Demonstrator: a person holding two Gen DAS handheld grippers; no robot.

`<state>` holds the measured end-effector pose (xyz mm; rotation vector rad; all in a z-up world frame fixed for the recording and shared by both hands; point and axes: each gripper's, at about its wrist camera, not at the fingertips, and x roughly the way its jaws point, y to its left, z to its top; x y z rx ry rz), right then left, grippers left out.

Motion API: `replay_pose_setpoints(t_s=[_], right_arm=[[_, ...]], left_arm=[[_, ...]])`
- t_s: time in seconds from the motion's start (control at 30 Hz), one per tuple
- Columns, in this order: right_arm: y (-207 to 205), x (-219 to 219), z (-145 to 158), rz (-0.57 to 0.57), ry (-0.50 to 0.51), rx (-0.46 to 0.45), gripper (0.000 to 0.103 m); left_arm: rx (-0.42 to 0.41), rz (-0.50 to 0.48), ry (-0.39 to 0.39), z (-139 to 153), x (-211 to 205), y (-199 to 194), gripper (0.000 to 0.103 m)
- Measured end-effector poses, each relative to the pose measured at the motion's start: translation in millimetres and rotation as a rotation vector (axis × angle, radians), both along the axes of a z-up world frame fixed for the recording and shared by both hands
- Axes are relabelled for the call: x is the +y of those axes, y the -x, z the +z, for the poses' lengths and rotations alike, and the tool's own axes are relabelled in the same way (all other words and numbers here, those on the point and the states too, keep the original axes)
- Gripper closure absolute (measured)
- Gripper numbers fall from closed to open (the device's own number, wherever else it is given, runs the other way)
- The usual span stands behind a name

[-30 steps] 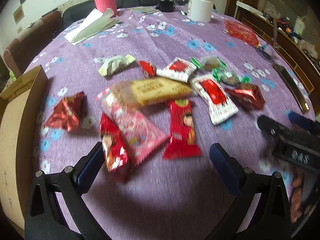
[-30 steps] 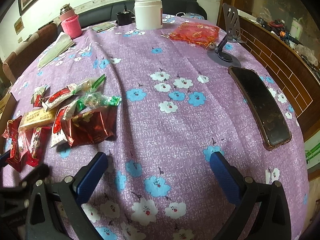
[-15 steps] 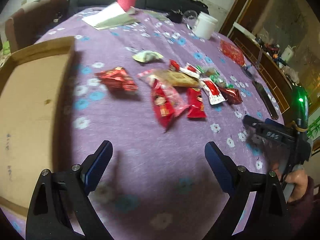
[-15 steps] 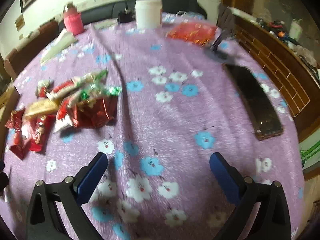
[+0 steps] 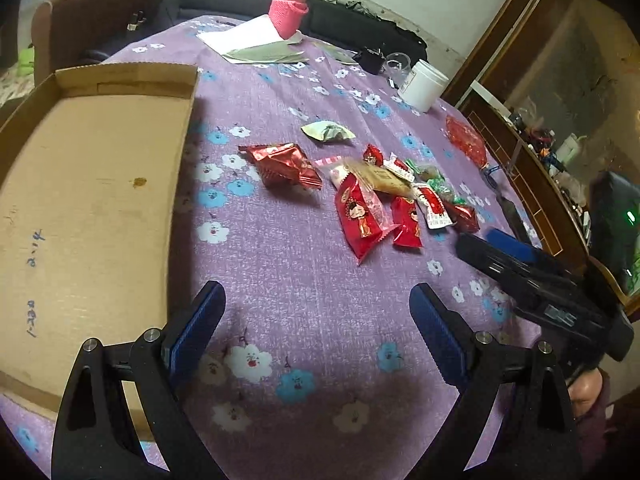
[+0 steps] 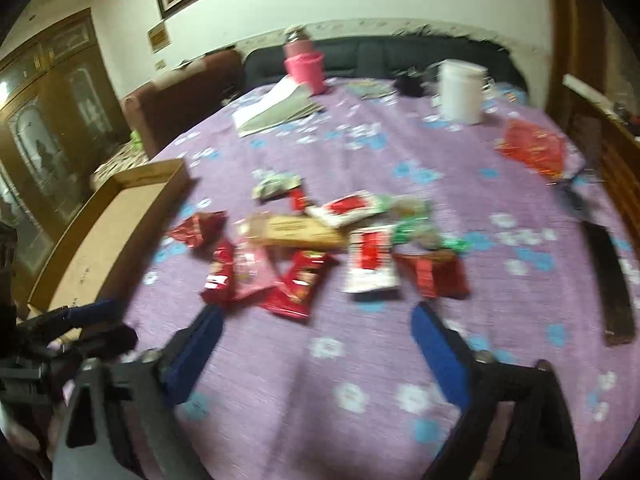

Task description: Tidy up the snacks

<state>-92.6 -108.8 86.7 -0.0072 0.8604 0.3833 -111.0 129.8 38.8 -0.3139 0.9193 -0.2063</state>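
Both of my grippers hang over the near edge of the round table in its purple flowered cloth. My left gripper has its blue-padded fingers spread wide, nothing between them. My right gripper is spread wide too, holding nothing. The heap of red, pink and green wrapped snacks lies mid-table; one crinkled red foil packet sits apart, toward the shallow brown cardboard tray at the table's left edge.
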Motion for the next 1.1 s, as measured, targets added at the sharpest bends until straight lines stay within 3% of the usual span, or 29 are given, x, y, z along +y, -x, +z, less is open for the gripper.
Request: replay_pose_setpoints(t_s=[0.23,0.43,0.5,0.67,0.9,1.1], right_arm=[[-33.6,8.9,-23.5,-0.028,-0.074,0.107,0.037],[-47.7,12.8,-34.6,-0.041,-0.097,0.135,0.069],[-47.4,12.8,-35.3,-0.033,-0.096,0.142,0.079],[-39.4,2.6,-36.2,-0.052,-0.090,0.128,0.079],[-36.9,-19.6,-39.7,-0.070,-0.208,0.128,0.079],[-38.0,-21.6,-40.3,-0.062,-0.234,0.131,0.079]], left_arm=[[-0.013,-0.002,-0.014,1.5,0.4,3.9,0.009],[0.026,-0.034,-0.006,-6.4,-5.3,-4.0,0.039],[0.028,-0.038,-0.004,-5.7,-6.6,-5.0,0.039],[0.026,-0.041,0.012,-1.0,-6.7,-14.3,0.039],[0.016,-0.083,-0.028,-3.5,-33.2,-47.6,0.039],[-0.009,-0.120,-0.053,-11.9,-52.6,-82.4,0.040]])
